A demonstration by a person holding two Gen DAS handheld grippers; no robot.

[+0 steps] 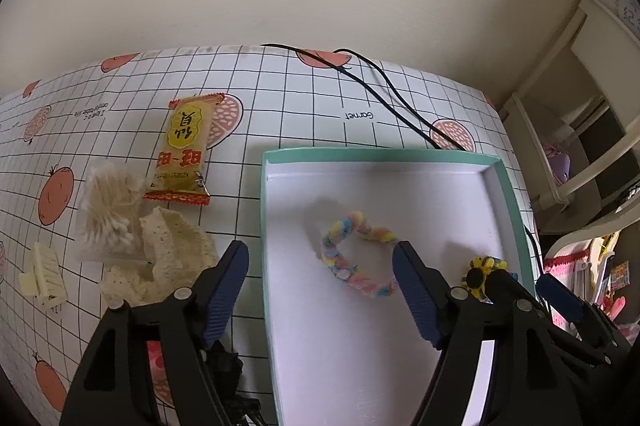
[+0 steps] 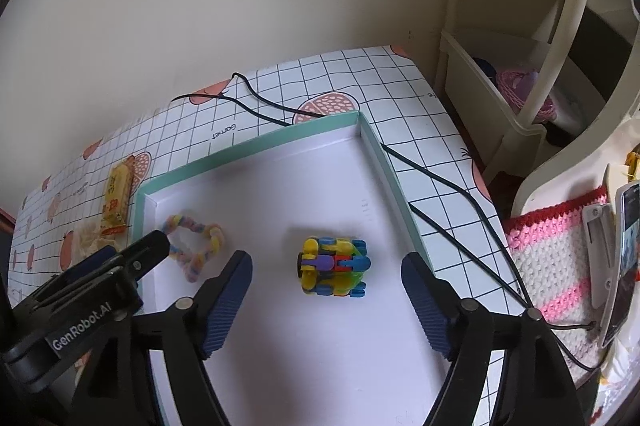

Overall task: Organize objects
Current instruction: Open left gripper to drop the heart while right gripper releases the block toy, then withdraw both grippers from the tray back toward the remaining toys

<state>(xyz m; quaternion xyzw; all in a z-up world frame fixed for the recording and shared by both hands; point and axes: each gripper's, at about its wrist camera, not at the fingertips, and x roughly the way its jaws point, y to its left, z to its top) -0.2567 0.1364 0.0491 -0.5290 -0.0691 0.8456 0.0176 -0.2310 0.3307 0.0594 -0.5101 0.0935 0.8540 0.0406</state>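
A mint-rimmed white tray lies on the gridded tablecloth. Inside it are a pastel pipe-cleaner heart and a colourful block toy. My left gripper is open, hovering over the tray's left part, with the heart just beyond its fingertips. My right gripper is open too, and the toy sits free on the tray floor between and slightly ahead of its fingers. Left of the tray lie a yellow snack packet, a bag of cotton swabs, cream lace cloth and a white hair clip.
Black cables run across the table behind and right of the tray. A cream shelf unit stands past the table's right edge. A pink-and-white crochet cloth and a phone in a holder are at far right.
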